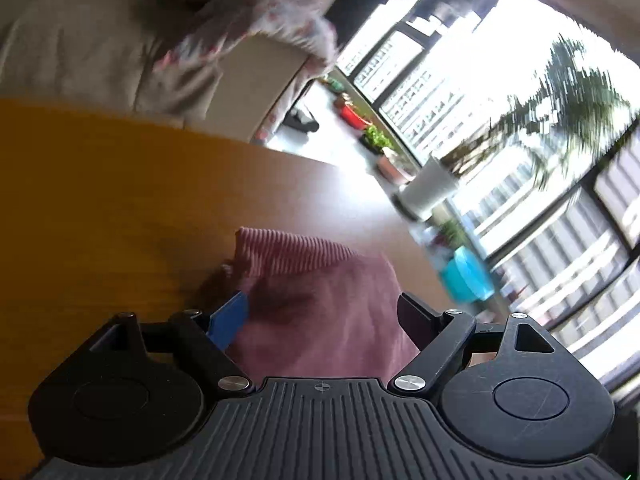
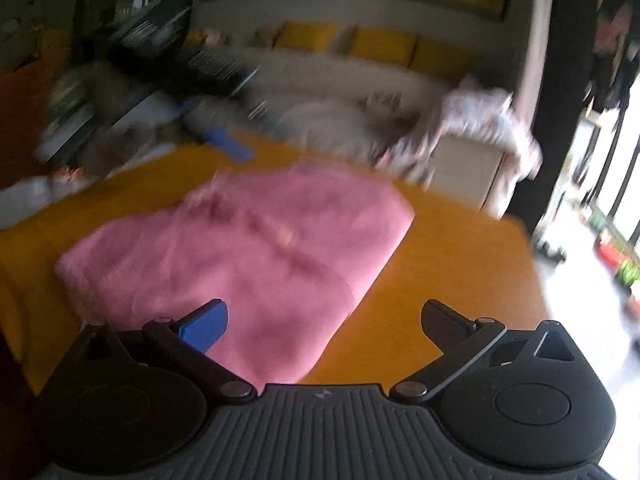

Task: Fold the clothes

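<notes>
Both claws stand wide open and hold nothing. Over the pink sweater (image 1: 320,312), the left claw (image 1: 324,312) has its blue finger (image 1: 228,324) at one side of the cloth and its black finger (image 1: 416,320) at the other, so the fabric lies between the jaws without being pinched. Close by, the right claw (image 2: 324,324) hangs just above the near corner of the same sweater (image 2: 248,248), with only its blue finger over the cloth and the other over bare table (image 2: 448,256).

The sweater lies spread on the orange table, roughly flat and seemingly already doubled over once. A further fold looks to be the step in hand. To do it well, each claw should bite a clean edge or corner through every layer, not the loose middle; the left one sits too far over the body of the garment for that and would do better at the ribbed band (image 1: 292,252). Both ends should then rise together and travel evenly, so the fold line stays straight.

Ribbing on that band is visible only through the left camera, which also takes in windows and potted plants. Across from it, the right camera alone gives the whole outline of the sweater, plus a sofa (image 2: 360,92) beyond the table, though badly blurred.
</notes>
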